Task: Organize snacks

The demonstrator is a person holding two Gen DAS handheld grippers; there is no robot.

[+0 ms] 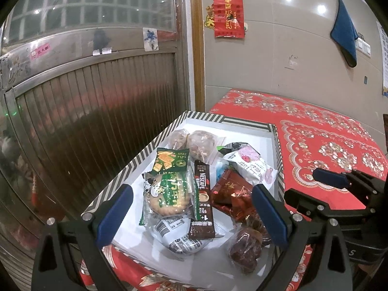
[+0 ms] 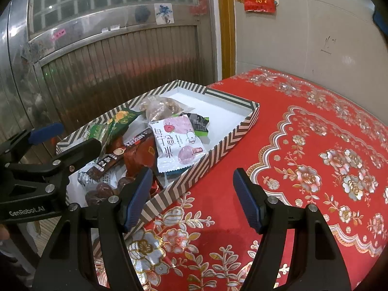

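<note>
Snacks (image 1: 194, 189) lie heaped in a shallow striped box (image 1: 135, 162) that sits at the corner of our desk, on a red flowered cloth (image 2: 303, 150). On top we see a green biscuit pack (image 1: 167, 194), a Nescafe stick (image 1: 202, 201) and a pink-and-white pouch (image 2: 177, 143), all overlapping. Our left hand-held gripper (image 1: 191, 215) hovers over the pile with its jaws spread and nothing between them; our right hand-held gripper (image 2: 191, 198) hangs just beside the box over the cloth, equally wide and empty. The risk we judge: slick wrappers stacked loosely could slip from the pads or drag a neighbour out, and the box near the desk edge could get nudged off
</note>
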